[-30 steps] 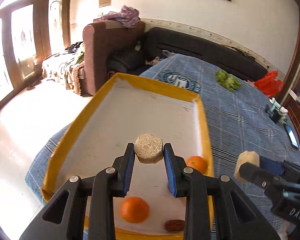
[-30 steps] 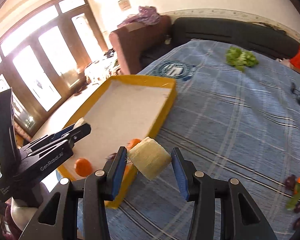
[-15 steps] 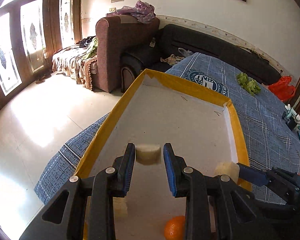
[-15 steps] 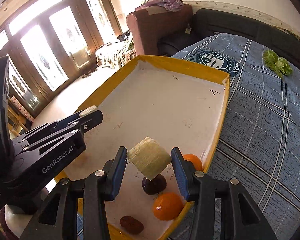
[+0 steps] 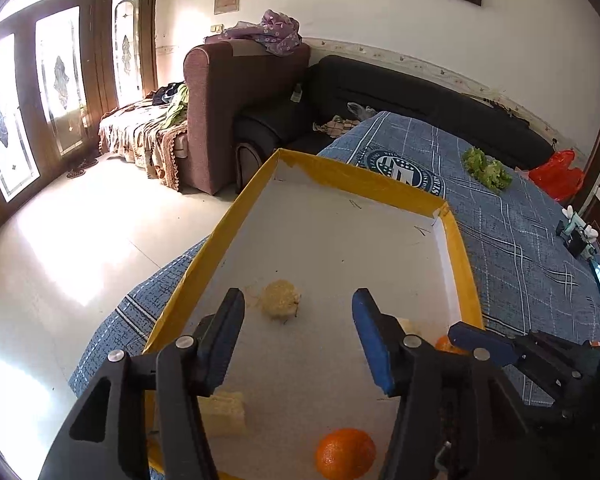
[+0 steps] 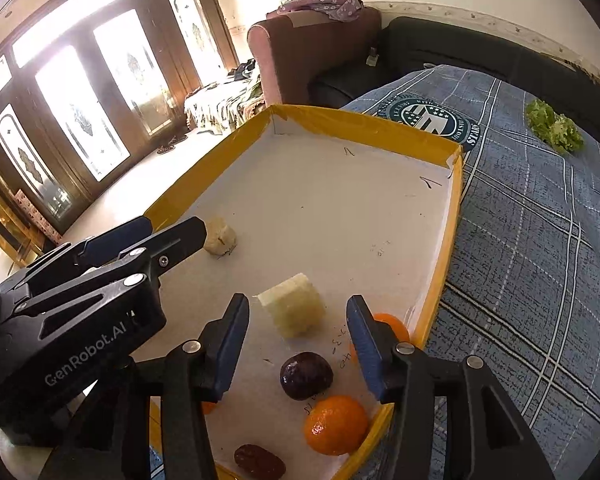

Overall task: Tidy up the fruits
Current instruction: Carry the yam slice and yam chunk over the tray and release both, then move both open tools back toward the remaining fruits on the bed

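A yellow-rimmed white tray [image 5: 228, 224] [image 6: 440, 264] lies on the blue cloth. My left gripper [image 5: 298, 336] is open and empty; a round pale fruit piece [image 5: 279, 298] [image 6: 219, 236] lies on the tray floor just beyond its fingertips. My right gripper [image 6: 296, 338] is open and empty above a pale cut fruit block [image 6: 294, 310]. Near the tray's front lie oranges [image 6: 335, 430] [image 5: 345, 452], a dark plum [image 6: 306, 376], a brown date [image 6: 260, 460] and another pale block [image 5: 224, 414]. A second orange [image 6: 392, 326] sits behind my right finger.
Green lettuce [image 5: 486, 168] [image 6: 554, 126] lies far back on the cloth. A brown armchair [image 5: 236, 92] and a black sofa [image 5: 400, 92] stand beyond the table. Small items [image 5: 578, 232] stand at the right edge. The left gripper [image 6: 100, 280] fills the right view's left side.
Both grippers have opened and let go of their fruit pieces. The round piece and the cut block now lie on the tray floor. Both grippers moved further over the tray.
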Demonstrator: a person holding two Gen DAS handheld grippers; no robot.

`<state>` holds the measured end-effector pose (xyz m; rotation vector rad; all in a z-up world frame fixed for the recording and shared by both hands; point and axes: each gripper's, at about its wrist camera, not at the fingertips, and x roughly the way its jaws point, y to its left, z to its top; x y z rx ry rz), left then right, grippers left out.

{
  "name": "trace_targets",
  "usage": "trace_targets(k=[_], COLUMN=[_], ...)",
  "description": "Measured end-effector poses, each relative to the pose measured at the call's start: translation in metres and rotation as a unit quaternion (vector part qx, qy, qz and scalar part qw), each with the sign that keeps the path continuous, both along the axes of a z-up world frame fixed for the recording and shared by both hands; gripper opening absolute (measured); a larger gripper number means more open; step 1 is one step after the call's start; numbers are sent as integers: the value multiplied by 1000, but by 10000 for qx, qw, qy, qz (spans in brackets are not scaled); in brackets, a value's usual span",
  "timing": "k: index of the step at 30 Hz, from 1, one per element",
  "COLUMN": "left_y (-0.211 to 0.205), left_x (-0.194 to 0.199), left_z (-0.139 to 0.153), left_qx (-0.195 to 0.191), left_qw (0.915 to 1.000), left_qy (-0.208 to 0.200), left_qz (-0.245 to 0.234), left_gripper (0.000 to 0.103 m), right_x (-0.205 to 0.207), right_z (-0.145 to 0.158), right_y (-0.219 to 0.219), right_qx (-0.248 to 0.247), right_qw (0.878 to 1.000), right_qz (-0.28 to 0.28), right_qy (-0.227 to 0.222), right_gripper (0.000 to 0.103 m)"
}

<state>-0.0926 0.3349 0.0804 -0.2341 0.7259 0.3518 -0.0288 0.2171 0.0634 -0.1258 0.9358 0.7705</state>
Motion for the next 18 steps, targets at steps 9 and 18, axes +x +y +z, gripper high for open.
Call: trace_targets(k=[9,18], left_y=[-35,-84], left_x=[-23,-42], left_z=[31,55], left_qx=[184,612], left_qw=[9992,9959], left_qy=[-342,-529], left_qz=[-113,-407], left_gripper=[68,73], right_x=[-10,-22], right_z=[18,25], right_y=[-40,-96], right_qx=[266,475], right_qw=[9991,9960], right_qz=[-322,-760], right_qy=[-96,-59], right_gripper=[59,60])
